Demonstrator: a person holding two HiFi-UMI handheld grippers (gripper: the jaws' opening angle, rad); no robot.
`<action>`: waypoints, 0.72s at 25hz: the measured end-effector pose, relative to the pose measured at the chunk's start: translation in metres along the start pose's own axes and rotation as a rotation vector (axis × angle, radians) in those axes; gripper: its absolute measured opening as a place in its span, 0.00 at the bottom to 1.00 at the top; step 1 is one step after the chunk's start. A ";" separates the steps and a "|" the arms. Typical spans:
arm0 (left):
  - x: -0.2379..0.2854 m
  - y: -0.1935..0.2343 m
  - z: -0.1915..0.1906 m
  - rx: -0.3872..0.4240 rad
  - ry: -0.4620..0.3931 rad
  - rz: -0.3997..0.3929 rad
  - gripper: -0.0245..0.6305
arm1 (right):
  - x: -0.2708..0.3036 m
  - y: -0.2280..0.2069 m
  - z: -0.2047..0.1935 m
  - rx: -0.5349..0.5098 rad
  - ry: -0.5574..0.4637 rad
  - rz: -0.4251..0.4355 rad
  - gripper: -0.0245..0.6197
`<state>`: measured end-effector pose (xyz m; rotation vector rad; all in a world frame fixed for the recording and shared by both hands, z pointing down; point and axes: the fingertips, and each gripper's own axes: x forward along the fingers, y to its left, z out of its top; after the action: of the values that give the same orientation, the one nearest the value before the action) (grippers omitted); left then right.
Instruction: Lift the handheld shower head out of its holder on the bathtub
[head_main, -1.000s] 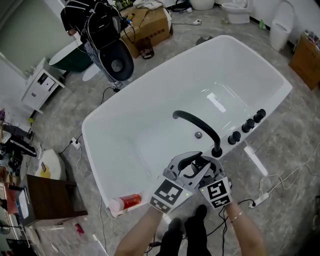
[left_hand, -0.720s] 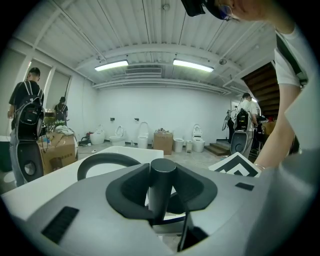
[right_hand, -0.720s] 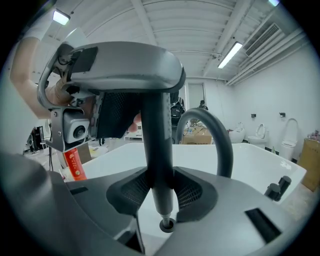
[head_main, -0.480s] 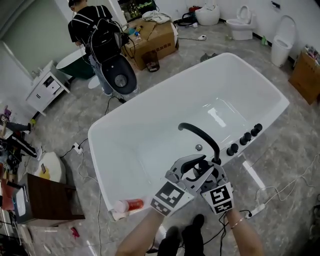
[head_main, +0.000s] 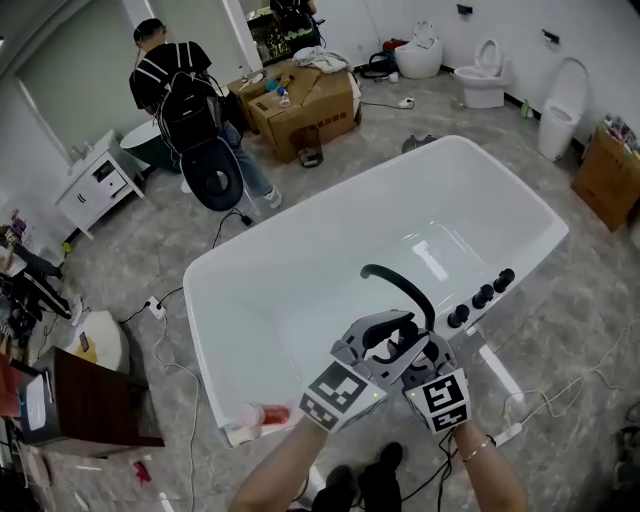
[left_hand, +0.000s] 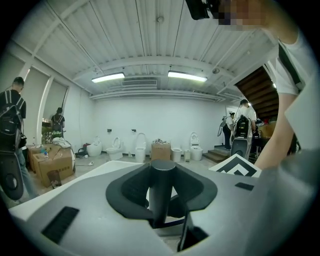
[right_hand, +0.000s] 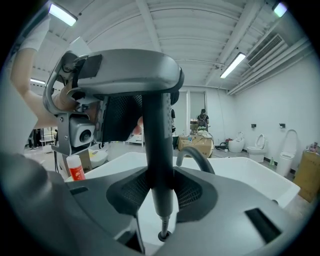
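Both grippers meet above the near rim of the white bathtub (head_main: 300, 270). The black handheld shower head (head_main: 393, 333) stands upright between them, clear of the rim. My left gripper (head_main: 372, 340) is shut on its upper part; in the left gripper view the dark round handle (left_hand: 161, 175) fills the gap between the jaws (left_hand: 162, 196). My right gripper (head_main: 420, 352) is shut lower on the handle (right_hand: 161, 150), and the hose fitting (right_hand: 162, 235) hangs just under its jaws (right_hand: 161, 192). The holder itself is hidden beneath the grippers.
A black curved spout (head_main: 400, 285) and three black knobs (head_main: 482, 295) sit on the tub rim to the right. A red-and-white bottle (head_main: 262, 415) lies on the near-left rim. A person with a backpack (head_main: 180, 90), a cardboard box (head_main: 300, 100) and toilets (head_main: 485, 75) stand beyond. Cables (head_main: 505, 432) cross the floor.
Both grippers have risen together with the shower head held between them, away from the tub rim. The person with the backpack has walked farther off at the back left.
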<state>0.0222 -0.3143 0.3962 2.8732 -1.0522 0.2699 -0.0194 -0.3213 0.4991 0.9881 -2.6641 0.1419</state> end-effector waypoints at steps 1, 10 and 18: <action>-0.004 -0.001 0.005 0.005 -0.005 -0.002 0.27 | -0.002 0.002 0.005 -0.003 -0.004 -0.002 0.26; -0.029 -0.015 0.051 0.043 -0.050 -0.011 0.27 | -0.025 0.017 0.050 -0.028 -0.035 -0.014 0.26; -0.052 -0.037 0.093 0.069 -0.067 -0.020 0.27 | -0.054 0.030 0.090 -0.052 -0.070 -0.030 0.25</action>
<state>0.0197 -0.2650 0.2953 2.9722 -1.0441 0.2150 -0.0218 -0.2821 0.3976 1.0347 -2.6996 0.0314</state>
